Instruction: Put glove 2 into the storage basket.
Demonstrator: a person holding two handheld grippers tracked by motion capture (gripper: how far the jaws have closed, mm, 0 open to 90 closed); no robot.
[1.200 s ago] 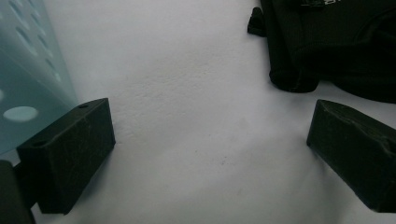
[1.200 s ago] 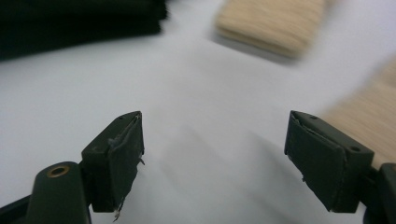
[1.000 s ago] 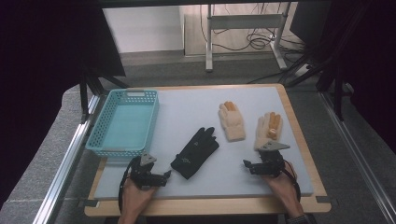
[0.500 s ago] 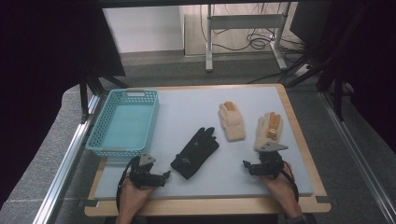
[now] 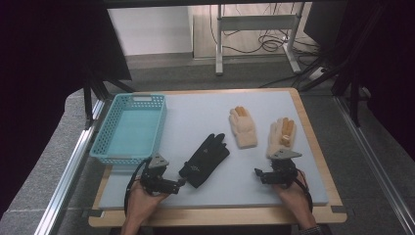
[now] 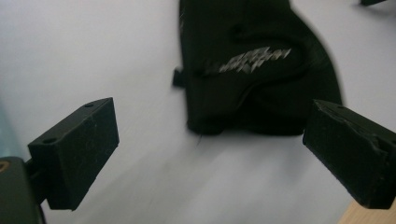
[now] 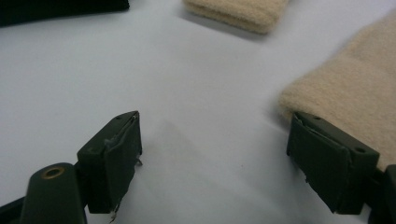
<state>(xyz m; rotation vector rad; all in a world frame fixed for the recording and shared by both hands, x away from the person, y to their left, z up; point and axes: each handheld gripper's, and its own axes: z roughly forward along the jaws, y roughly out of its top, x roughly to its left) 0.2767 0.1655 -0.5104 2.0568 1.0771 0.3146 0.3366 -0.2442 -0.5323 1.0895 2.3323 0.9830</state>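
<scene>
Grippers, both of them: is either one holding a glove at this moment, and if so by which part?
Nothing is held. The left gripper is open just short of the black glove's cuff; the right gripper is open beside the near beige glove's cuff.

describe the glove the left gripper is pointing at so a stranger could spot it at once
On the pale grey mat, look just right of the blue basket, near the front edge. The black glove lies flat there, ahead of the open left gripper. It is the one dark glove; the other two gloves are beige.

Bright, even overhead light; soft shadows, dark surroundings, close-ups blurred
</scene>
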